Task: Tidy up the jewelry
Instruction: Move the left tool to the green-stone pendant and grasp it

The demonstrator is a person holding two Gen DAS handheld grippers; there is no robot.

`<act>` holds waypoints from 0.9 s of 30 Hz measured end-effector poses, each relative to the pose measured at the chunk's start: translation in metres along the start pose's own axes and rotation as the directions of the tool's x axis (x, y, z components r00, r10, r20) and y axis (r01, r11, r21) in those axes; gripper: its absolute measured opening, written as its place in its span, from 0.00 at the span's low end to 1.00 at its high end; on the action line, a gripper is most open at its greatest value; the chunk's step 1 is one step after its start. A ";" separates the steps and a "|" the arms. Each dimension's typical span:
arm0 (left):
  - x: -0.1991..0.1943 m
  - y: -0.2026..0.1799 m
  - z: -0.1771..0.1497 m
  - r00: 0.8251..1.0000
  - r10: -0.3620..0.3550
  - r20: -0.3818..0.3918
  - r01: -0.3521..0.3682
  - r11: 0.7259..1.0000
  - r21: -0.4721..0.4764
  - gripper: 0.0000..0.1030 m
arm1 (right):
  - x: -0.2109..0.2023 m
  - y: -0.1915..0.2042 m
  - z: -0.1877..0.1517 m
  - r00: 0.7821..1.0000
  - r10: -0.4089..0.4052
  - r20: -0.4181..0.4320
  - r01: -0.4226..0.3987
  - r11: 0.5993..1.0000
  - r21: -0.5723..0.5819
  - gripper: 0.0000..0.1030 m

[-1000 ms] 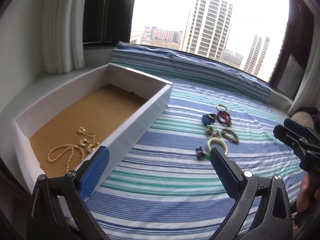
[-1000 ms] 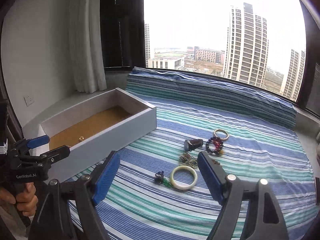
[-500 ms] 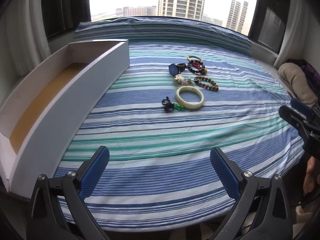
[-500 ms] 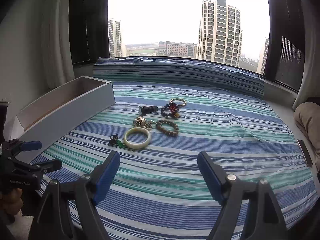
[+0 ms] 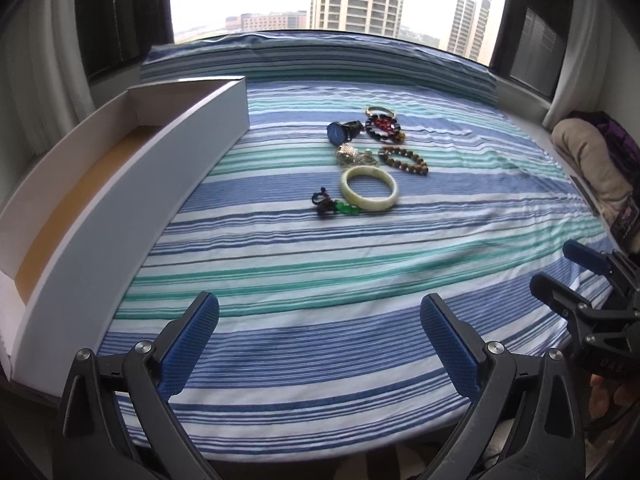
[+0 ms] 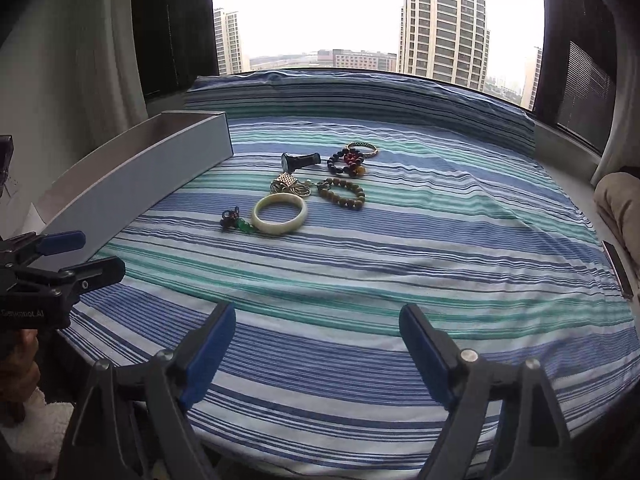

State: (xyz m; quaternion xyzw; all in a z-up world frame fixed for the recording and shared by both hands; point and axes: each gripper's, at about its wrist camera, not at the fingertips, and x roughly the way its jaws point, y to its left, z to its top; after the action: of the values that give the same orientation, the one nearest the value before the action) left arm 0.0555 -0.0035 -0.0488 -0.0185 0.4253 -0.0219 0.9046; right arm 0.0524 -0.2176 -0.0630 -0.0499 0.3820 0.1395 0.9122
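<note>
Loose jewelry lies mid-bed: a pale jade bangle (image 5: 369,189) (image 6: 280,213), a dark-and-green charm (image 5: 332,206), a blue-faced watch (image 5: 340,131), a chain pile (image 5: 352,154), a brown bead bracelet (image 5: 416,166), a red-and-dark bead bracelet (image 5: 384,126) and a gold bangle (image 5: 380,111). A white box (image 5: 120,184) (image 6: 140,184) with a brown floor stands to their left. My left gripper (image 5: 319,304) (image 6: 100,252) is open and empty near the bed's front edge. My right gripper (image 6: 317,312) (image 5: 556,264) is opening, nothing between its jaws, well short of the jewelry.
The bed wears a blue, green and white striped sheet (image 6: 400,264), with a striped bolster (image 6: 360,92) under the window. A beige cushion (image 5: 592,160) and a flat dark object (image 6: 618,276) sit at the right edge. Curtains hang at both sides.
Both grippers sank and drew back toward the bed's front edge. The left view swung from the box's inside to the jewelry, so the pieces in the box are out of sight.
</note>
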 end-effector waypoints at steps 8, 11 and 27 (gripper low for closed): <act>0.007 0.016 -0.007 0.999 0.030 -0.028 -0.031 0.999 -0.044 0.98 | -0.001 -0.010 -0.006 1.000 -0.021 -0.005 0.021 0.999 0.031 0.83; 0.014 0.020 -0.010 0.998 0.037 -0.049 -0.039 0.998 -0.049 0.98 | 0.006 -0.015 -0.012 0.999 -0.029 -0.039 0.031 0.998 0.051 0.83; 0.075 0.008 0.042 0.997 -0.034 -0.071 0.038 0.998 0.049 0.97 | 0.027 -0.027 -0.021 0.994 0.008 -0.110 0.004 0.994 0.112 0.83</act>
State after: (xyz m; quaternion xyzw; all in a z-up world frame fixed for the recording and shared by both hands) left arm 0.1359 0.0009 -0.0797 -0.0026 0.4558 -0.0495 0.8887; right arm 0.0642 -0.2417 -0.0969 -0.0059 0.4390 0.1160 0.8910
